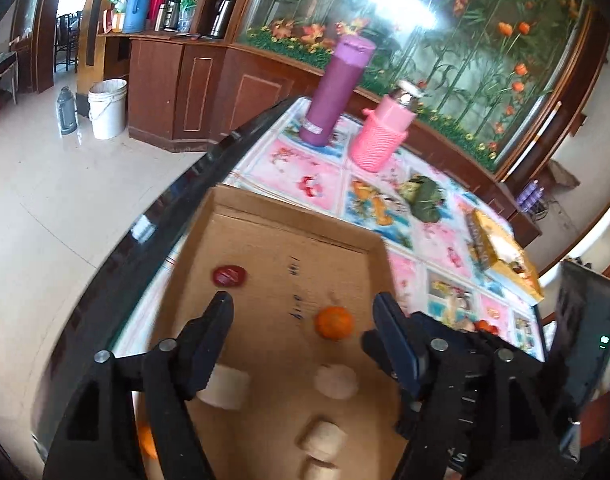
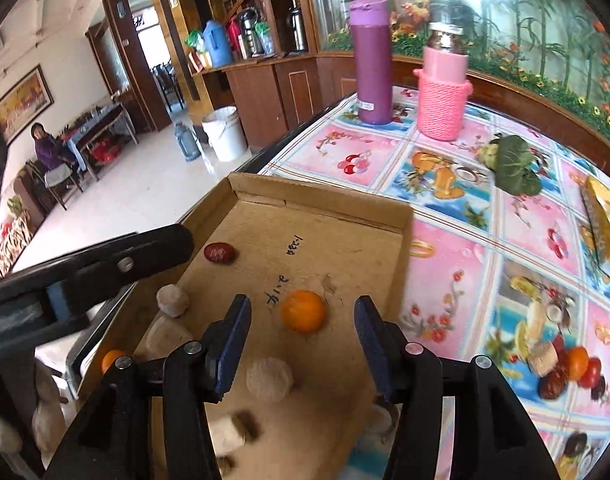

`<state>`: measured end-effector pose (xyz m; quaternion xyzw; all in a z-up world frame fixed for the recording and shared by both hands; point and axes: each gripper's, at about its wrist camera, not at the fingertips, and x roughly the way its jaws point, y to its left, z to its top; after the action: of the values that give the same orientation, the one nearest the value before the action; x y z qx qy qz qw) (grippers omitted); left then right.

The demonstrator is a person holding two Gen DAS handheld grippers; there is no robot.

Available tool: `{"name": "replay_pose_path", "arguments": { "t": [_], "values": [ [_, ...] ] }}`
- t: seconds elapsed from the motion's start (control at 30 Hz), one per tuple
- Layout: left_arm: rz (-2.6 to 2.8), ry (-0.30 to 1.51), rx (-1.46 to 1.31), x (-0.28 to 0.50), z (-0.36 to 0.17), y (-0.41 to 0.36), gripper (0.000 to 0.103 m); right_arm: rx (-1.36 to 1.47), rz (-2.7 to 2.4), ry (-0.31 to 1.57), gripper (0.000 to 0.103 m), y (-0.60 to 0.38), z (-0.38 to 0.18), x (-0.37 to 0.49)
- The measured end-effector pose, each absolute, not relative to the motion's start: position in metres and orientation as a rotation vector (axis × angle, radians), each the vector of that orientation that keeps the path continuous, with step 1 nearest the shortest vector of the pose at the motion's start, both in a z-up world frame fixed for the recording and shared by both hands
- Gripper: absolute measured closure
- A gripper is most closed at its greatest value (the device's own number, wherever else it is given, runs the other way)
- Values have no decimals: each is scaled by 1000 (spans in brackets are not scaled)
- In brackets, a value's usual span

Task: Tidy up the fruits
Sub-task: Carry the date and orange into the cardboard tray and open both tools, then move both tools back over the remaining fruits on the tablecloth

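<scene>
Cardboard tray | orange seemingly just ahead between open, empty jaws

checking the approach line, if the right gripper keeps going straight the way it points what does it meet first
Most likely the small orange fruit, which lies loose on the cardboard tray just ahead, between the open fingers of the right gripper. Depth is unclear; it might meet the tray floor first.

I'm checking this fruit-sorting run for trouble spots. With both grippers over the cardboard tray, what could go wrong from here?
1. The orange fruit lies loose on the flat floor of the cardboard tray; a nudge from the open right gripper might roll it.
2. The left gripper, also open, hovers close by, so the two could collide.
3. The tray sits at the table edge and might get pushed off.
</scene>
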<state>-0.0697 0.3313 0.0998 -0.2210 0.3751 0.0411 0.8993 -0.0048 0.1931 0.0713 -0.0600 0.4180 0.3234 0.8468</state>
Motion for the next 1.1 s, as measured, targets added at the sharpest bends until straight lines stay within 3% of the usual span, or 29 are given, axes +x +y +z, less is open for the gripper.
{"name": "replay_pose_path", "arguments": {
  "t": [0.2,0.37,0.67,1.03,1.1],
  "values": [
    [-21,752,-567,-97,102,292,30,-87,651,858,44,153,82,-22],
    [-53,783,-593,-110,95,269,30,-51,560,847,37,96,82,-23],
    [-58,790,-502,-115,89,246,30,-62,232,903,38,-16,65,45],
    [-63,841,-509,-110,72,254,30,-183,200,1023,38,23,29,114],
    [-55,837,-511,-112,72,258,30,-188,232,1067,44,24,20,110]
  ]
}}
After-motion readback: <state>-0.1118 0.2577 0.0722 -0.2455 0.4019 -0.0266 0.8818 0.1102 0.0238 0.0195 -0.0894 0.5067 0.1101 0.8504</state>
